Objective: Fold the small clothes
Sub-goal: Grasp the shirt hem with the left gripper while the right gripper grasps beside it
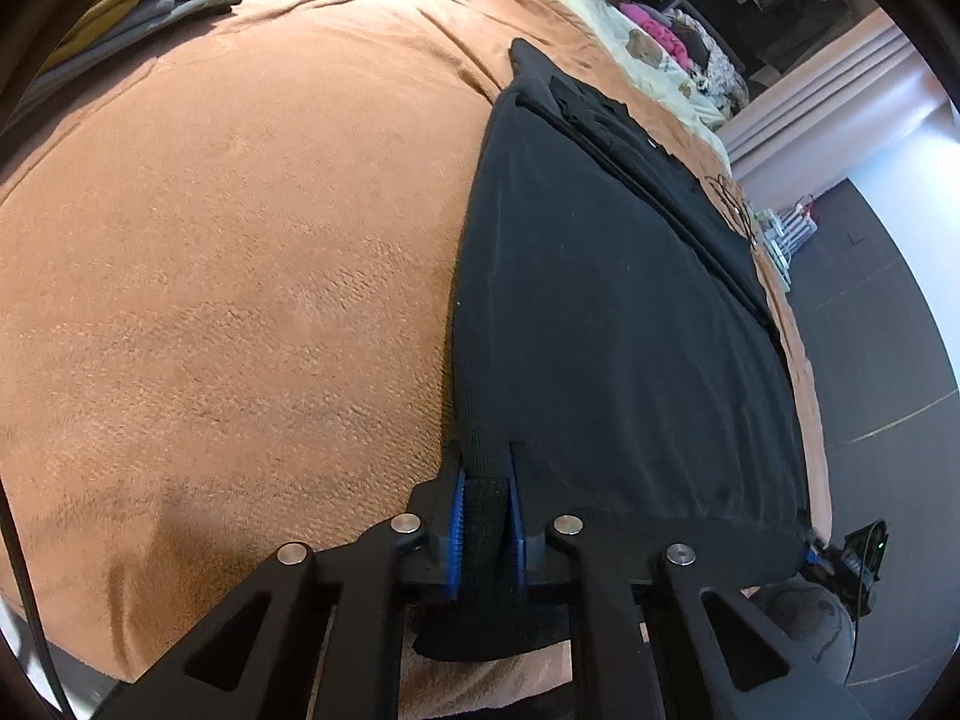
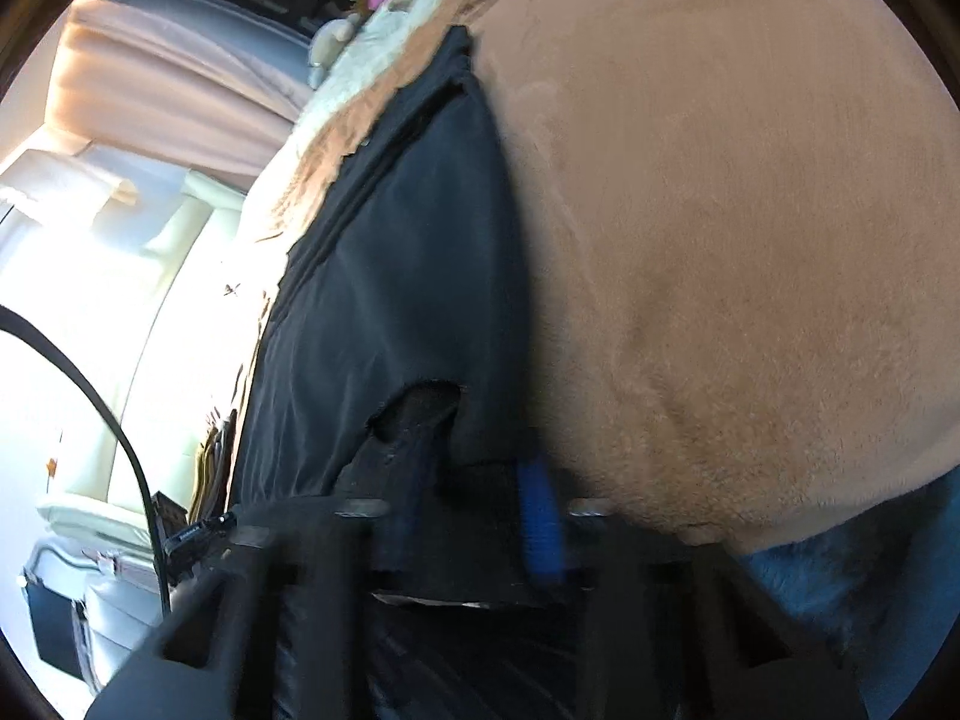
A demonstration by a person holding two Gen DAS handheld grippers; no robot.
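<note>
A black garment (image 1: 606,312) lies stretched on the orange-brown blanket (image 1: 240,276) of a bed. My left gripper (image 1: 485,480) is shut on the garment's near hem, with black cloth pinched between the blue pads (image 1: 457,510). In the right wrist view the same black garment (image 2: 396,276) runs away from me along the blanket (image 2: 750,240). My right gripper (image 2: 480,480) is shut on its near edge, a blue pad (image 2: 540,516) showing beside the cloth. That view is blurred. A folded part lies along the garment's far side (image 1: 618,138).
A pile of folded clothes (image 1: 144,0) in mustard and grey sits at the far left of the bed. Stuffed toys and pink items (image 1: 648,24) lie by the cream sheet at the head. The bed's edge and dark floor (image 1: 888,312) are to the right. Curtains (image 2: 168,78) hang nearby.
</note>
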